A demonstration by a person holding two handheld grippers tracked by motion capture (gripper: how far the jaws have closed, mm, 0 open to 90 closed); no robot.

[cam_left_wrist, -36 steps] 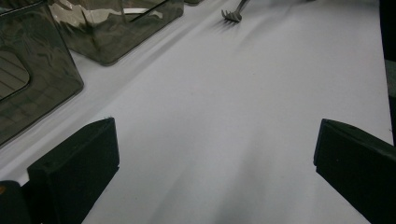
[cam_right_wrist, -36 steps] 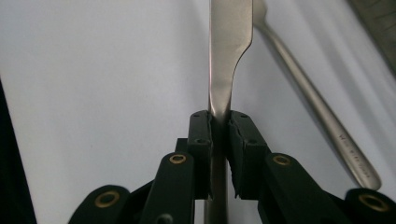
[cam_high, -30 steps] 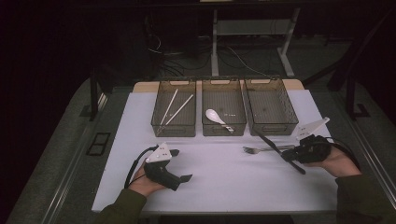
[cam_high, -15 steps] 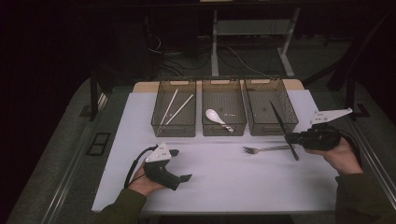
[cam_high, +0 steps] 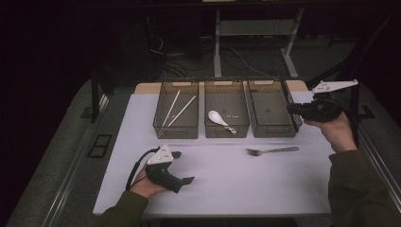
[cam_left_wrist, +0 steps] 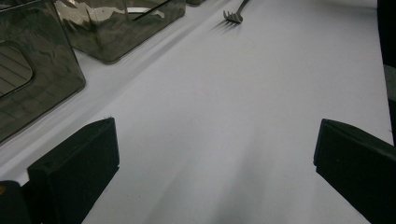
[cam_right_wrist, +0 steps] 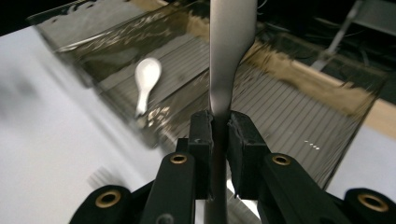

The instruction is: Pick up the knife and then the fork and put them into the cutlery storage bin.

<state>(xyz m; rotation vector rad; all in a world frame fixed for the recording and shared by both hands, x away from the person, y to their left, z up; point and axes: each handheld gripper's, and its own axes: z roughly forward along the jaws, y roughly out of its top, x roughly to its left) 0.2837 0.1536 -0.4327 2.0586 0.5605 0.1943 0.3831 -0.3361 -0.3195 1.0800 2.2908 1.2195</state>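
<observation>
The right gripper [cam_high: 297, 109] is clamped on a table knife [cam_right_wrist: 229, 60], which it holds by one end (the pads bite only a narrow stretch of metal) above the right-hand bin [cam_high: 271, 109]. In the high view the knife [cam_high: 289, 105] runs as a dark bar along that bin's right wall, so a drop from here could well catch the rim and send it onto the white mat [cam_high: 236, 175] rather than inside. With so long a piece sticking out beyond the jaws, it may also pivot or slip if the hand tilts. The left gripper [cam_high: 182, 168] rests at the near left of the mat with its jaws wide apart and nothing between them. A fork [cam_high: 272, 151] lies near the bins' front, clear of both hands; a low sweep of the right sleeve could nudge it.
</observation>
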